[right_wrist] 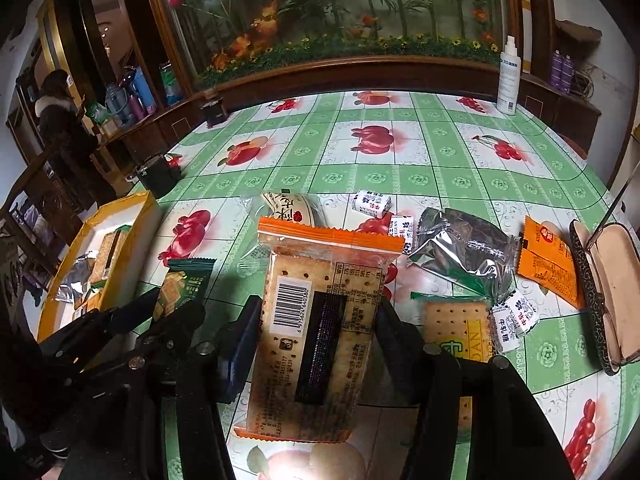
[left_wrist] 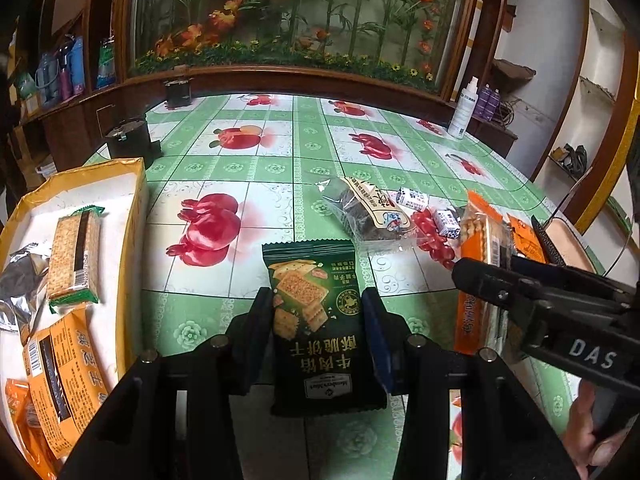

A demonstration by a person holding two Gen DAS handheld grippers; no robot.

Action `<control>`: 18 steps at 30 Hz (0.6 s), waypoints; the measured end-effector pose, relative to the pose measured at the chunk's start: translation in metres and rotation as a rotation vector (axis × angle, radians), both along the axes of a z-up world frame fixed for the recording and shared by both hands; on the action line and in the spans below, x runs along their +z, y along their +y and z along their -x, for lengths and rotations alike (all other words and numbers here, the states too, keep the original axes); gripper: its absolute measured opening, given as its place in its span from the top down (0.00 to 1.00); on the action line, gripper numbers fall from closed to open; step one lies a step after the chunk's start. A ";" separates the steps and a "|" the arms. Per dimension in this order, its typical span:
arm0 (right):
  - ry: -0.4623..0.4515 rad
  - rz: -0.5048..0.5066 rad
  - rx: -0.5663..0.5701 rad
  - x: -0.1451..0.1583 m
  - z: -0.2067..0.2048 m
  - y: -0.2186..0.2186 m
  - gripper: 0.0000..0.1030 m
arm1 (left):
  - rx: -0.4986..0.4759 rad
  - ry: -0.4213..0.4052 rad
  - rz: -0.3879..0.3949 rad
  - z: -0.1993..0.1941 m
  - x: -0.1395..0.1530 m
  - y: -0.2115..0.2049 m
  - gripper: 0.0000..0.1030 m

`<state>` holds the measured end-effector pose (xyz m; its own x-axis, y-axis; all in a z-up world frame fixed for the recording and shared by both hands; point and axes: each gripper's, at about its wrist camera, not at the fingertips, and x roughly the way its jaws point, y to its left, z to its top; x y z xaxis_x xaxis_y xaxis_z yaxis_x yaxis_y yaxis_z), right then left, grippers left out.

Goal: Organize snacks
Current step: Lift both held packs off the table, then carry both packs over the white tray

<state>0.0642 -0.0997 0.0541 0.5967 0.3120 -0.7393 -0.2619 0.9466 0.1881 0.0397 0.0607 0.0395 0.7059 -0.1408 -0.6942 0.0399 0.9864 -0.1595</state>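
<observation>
A dark green cracker packet (left_wrist: 320, 320) is gripped between the pads of the left tool (left_wrist: 318, 320) at the lower centre of the left wrist view, held above the green fruit-patterned counter (left_wrist: 248, 168). In the right wrist view, an orange-edged clear cracker packet (right_wrist: 320, 320) is clamped by the right tool (right_wrist: 318, 320) at the centre of the frame, barcode side up. At the left edge of the left view, a yellow-rimmed box (left_wrist: 132, 208) is seen with several snacks already laid inside, among them a green-ended cracker pack (left_wrist: 74, 256). Loose snacks are scattered on the counter at the right of the right view: a silver foil packet (right_wrist: 464, 256), an orange sachet (right_wrist: 548, 264), small white wrapped candies (right_wrist: 508, 320) and a green-topped cracker pack (right_wrist: 456, 320). An open glasses case (right_wrist: 608, 292) is seen at the far right, and a white spray bottle (right_wrist: 508, 76) at the upper right.
</observation>
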 end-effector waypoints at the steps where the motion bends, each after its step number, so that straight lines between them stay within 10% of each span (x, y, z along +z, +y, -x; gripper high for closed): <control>1: 0.000 -0.002 0.000 0.000 0.000 0.000 0.42 | 0.001 -0.003 0.006 0.002 0.002 0.000 0.58; 18: 0.014 -0.026 0.022 -0.005 0.002 0.007 0.42 | 0.068 -0.072 0.076 0.052 0.051 0.038 0.57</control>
<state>0.0625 -0.0922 0.0496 0.5796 0.3439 -0.7388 -0.2794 0.9355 0.2162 -0.0122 0.0986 0.0902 0.7634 -0.1412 -0.6302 -0.0125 0.9724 -0.2330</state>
